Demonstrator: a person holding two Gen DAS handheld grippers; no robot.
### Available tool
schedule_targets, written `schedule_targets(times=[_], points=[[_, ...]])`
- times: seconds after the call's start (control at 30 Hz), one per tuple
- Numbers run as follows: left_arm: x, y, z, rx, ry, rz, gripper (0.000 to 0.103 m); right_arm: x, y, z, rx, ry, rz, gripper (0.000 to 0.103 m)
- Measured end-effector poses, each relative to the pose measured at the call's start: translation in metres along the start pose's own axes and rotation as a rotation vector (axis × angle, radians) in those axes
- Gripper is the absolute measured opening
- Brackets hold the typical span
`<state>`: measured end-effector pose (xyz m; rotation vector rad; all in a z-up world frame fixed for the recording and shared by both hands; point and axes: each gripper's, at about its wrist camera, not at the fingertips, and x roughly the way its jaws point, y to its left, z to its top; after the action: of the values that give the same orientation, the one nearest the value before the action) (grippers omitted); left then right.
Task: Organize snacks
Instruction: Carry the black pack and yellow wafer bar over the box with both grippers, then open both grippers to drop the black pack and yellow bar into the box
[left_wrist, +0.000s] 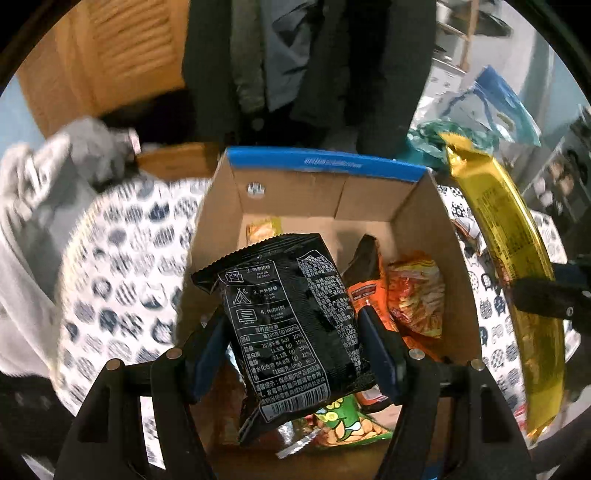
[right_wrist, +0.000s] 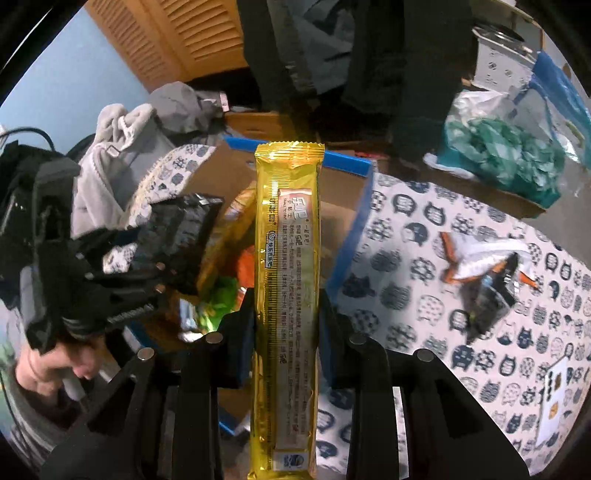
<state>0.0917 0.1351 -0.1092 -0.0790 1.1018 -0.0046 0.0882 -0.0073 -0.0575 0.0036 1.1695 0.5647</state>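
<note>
Left wrist: jaws clamp black packet (left_wrist: 291, 325) over box (left_wrist: 321, 168); right jaws clamp gold packet (right_wrist: 288, 295)

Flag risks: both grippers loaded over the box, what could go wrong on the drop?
1. The right gripper pinches the long gold packet low on its length, so most of it sticks out; it could swing or land across the cardboard box rim rather than inside.
2. The left gripper with the black packet hangs close beside it over the box; they might collide.
3. The box already holds snacks, so the long packet may lie on top.
</note>
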Motion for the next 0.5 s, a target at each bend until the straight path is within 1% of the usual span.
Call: schedule_targets(times=[0.03, 0.07, 0.1, 0.2, 0.33, 0.43, 0.5], points=[[0.005, 0.004, -0.001, -0.020, 0.017, -0.021, 0.071, 0.004, 0.003, 0.003, 0.004, 0.004, 0.009, 0.028], [0.007, 0.007, -0.002, -0.029, 0.023, -0.025, 0.071, 0.009, 0.007, 0.007, 0.006, 0.012, 0.020, 0.028], [0.011, 0.010, -0.003, -0.041, 0.027, -0.010, 0.071, 0.014, 0.011, 0.010, 0.009, 0.019, 0.026, 0.028], [0.018, 0.013, -0.003, -0.033, 0.036, 0.044, 0.071, 0.029, 0.021, 0.018, 0.006, 0.034, 0.028, 0.028], [0.030, 0.016, -0.005, -0.049, 0.076, 0.040, 0.071, 0.050, 0.028, 0.025, 0.011, 0.054, 0.021, 0.028], [0.027, 0.017, -0.004, -0.039, 0.080, 0.048, 0.071, 0.066, 0.030, 0.028, 0.012, 0.073, 0.014, 0.028], [0.017, 0.018, -0.005, -0.037, 0.071, 0.054, 0.071, 0.076, 0.031, 0.031, 0.009, 0.087, 0.008, 0.028]])
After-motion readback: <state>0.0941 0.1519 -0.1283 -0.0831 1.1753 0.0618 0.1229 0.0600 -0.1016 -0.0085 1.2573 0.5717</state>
